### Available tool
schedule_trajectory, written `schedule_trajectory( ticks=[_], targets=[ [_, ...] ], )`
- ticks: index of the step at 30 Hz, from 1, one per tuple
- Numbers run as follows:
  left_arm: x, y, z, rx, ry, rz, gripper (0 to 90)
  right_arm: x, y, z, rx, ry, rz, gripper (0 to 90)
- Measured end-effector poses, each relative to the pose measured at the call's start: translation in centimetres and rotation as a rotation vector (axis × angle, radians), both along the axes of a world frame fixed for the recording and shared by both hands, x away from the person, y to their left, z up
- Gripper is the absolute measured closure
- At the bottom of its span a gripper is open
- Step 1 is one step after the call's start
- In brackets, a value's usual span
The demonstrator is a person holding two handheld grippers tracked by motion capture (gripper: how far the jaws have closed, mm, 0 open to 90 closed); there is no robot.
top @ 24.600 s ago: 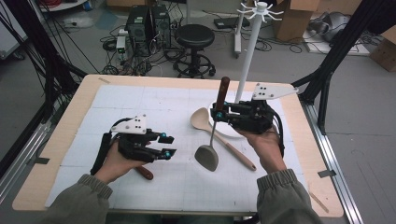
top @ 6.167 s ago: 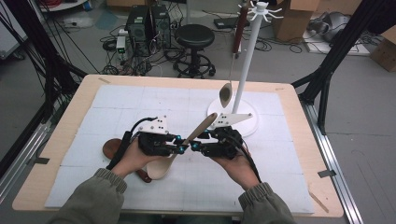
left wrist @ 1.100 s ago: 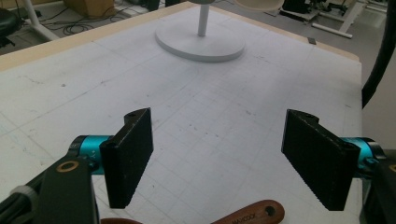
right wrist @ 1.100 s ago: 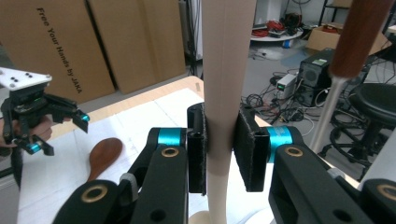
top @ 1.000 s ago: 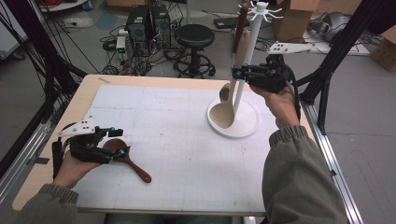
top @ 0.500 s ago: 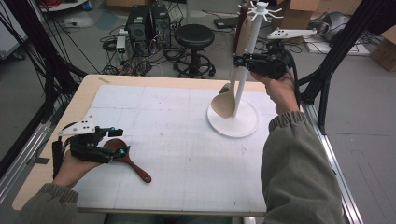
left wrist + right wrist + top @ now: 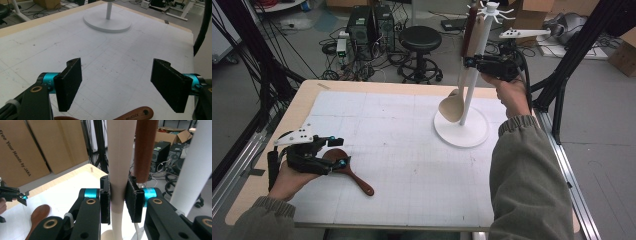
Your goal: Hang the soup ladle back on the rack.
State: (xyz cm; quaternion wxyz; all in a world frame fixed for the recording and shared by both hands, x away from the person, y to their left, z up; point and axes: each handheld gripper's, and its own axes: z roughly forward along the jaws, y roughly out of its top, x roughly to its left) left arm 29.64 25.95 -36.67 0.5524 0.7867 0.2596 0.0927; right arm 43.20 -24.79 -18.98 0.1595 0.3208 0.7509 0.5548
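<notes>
My right gripper is held up beside the white rack's pole, shut on the handle of a pale wooden spoon. That spoon hangs bowl down above the rack's round base. A dark brown utensil handle hangs from the rack's top. At the front left my left gripper stands open low over a dark wooden spoon lying on the white mat, its pads apart from it.
The white gridded mat covers most of the wooden table. The rack's base stands at the back right. Behind the table are a black stool, cables and cardboard boxes.
My right hand has carried the pale spoon a little up and to the left along the pole. The left hand and the dark spoon have stayed put.
</notes>
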Motion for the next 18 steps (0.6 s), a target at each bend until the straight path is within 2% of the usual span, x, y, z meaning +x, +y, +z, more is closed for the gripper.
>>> schedule_trajectory(
  ticks=[10,15,18],
  targets=[
    [0.00,0.00,0.00,0.000,0.001,-0.002,25.7,-0.02,-0.19,0.04,-0.006,-0.005,-0.025,75.4],
    [-0.02,0.02,0.02,-0.001,-0.001,-0.003,25.7,-0.14,-0.58,0.19,0.031,-0.013,-0.063,74.0],
    [-0.03,0.00,0.02,-0.002,-0.001,-0.003,25.7,-0.23,-0.56,0.24,0.024,-0.017,-0.073,73.9]
  ],
)
